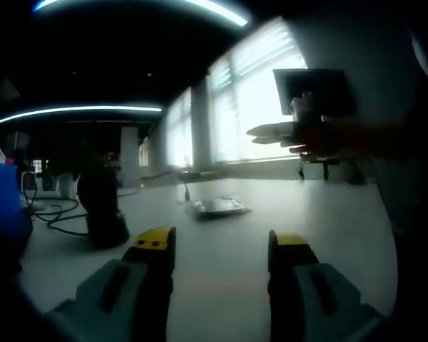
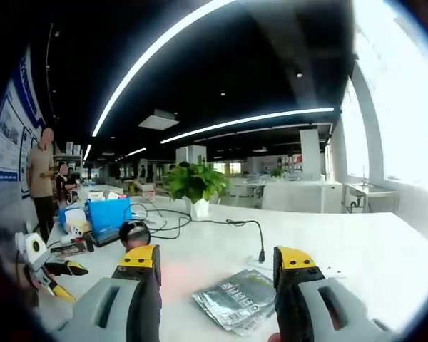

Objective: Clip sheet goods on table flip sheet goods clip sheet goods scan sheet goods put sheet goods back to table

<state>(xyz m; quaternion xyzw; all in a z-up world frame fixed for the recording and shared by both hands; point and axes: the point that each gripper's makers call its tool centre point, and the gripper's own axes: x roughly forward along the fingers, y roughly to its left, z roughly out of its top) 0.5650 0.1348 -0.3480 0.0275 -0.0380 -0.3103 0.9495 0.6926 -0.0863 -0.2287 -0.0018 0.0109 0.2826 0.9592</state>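
My left gripper (image 1: 214, 246) stands open, its yellow-tipped jaws well apart with bare table (image 1: 221, 285) between them and nothing held. My right gripper (image 2: 217, 267) is open too, jaws spread wide over the white tabletop (image 2: 357, 249).

The sheet goods (image 2: 237, 299) lie flat on the table in the lower centre of the right gripper view, between my two jaws and just ahead of them: a small fanned stack of silvery, shiny sheets or pouches with dark print, their edges slightly offset. In the left gripper view the same stack (image 1: 218, 206) sits at mid-frame, further off, a pale glinting patch on the table.

I judge that I hold nothing, so either the first clip is not yet made or the sheets are already set back down; I cannot tell which from how they lie.

At the upper right of the left gripper view another gripper-like shape (image 1: 299, 135) holds up a dark square panel (image 1: 314, 91) against the bright window; it is too backlit to make out more. A dark scanner-like stand (image 1: 100, 206) sits at left.
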